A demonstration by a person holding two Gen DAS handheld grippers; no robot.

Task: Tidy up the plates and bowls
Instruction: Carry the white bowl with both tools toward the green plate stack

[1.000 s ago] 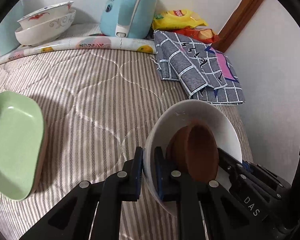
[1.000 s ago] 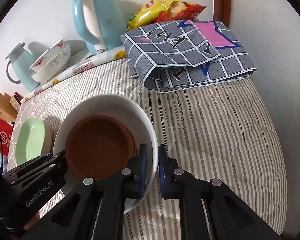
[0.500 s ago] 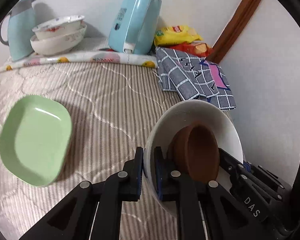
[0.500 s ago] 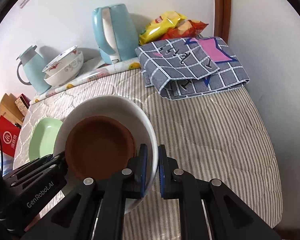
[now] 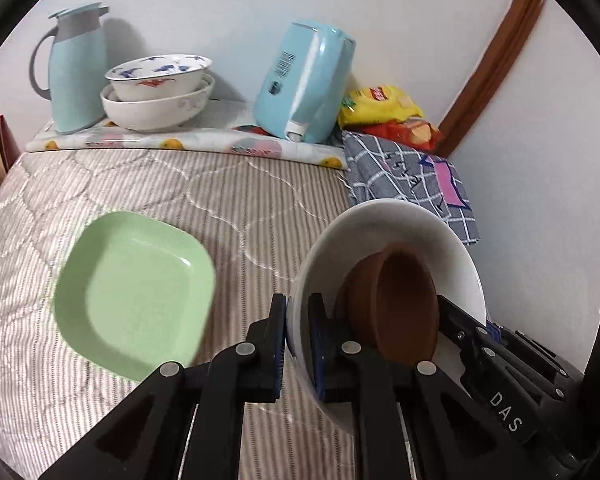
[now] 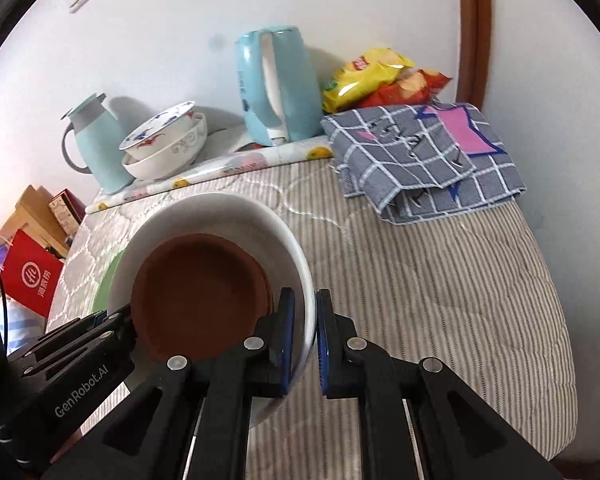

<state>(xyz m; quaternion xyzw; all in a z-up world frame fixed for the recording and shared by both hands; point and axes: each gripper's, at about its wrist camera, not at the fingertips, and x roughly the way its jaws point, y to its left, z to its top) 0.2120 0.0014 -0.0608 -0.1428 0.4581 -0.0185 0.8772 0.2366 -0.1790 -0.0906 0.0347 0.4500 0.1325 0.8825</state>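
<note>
A white bowl (image 5: 396,224) with a brown bowl (image 5: 400,304) nested in it is held above the striped bed cover by both grippers. My left gripper (image 5: 298,340) is shut on its near rim. My right gripper (image 6: 302,336) is shut on the opposite rim of the white bowl (image 6: 220,212), with the brown bowl (image 6: 200,292) inside. A green square plate (image 5: 136,292) lies on the cover to the left, apart from the bowl. Two stacked patterned bowls (image 5: 158,92) stand at the back.
A pale blue jug (image 5: 76,68) and a blue kettle (image 5: 308,84) stand on a fruit-print mat (image 5: 188,144) by the wall. A folded checked cloth (image 5: 412,176) and snack bags (image 5: 384,108) lie at the back right. A red bag (image 6: 30,276) sits beyond the left edge.
Both grippers have risen and drawn back with the nested bowls. More of the bed, the green plate and the back wall now shows.
</note>
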